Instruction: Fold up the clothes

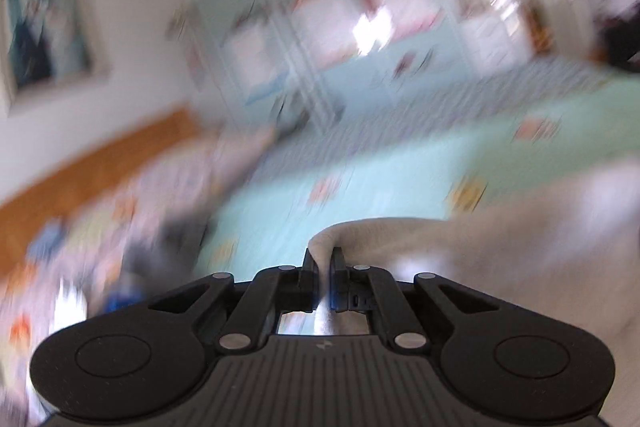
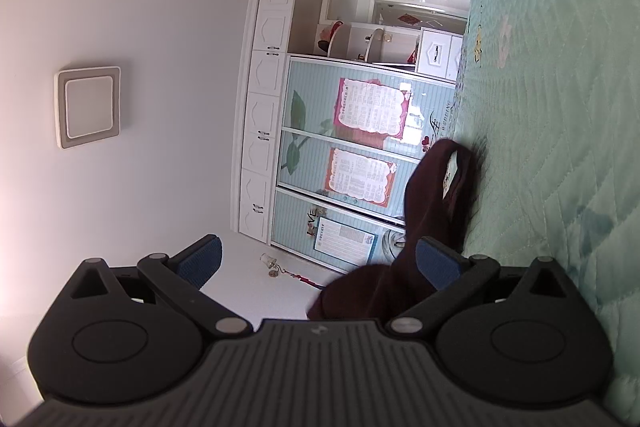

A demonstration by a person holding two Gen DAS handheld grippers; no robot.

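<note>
Left wrist view: my left gripper (image 1: 322, 259) pinched a cream garment (image 1: 440, 247) trailing toward 3 o'clock; my right gripper (image 2: 318, 259), tilted sideways, gaped beside a maroon garment (image 2: 432, 211) on the green bedspread (image 2: 560, 107).

A pale cream, soft fabric garment (image 1: 460, 247) is pinched at a bunched fold between the closed fingers of the left claw (image 1: 323, 263) and trails off to the right, blurred, above the mint-green quilted bedspread (image 1: 400, 163). A dark maroon knitted garment (image 2: 432, 211) with a white label inside its neckline lies crumpled on the bedspread's edge, partly between the right claw's (image 2: 320, 263) spread blue-padded fingers.
</note>
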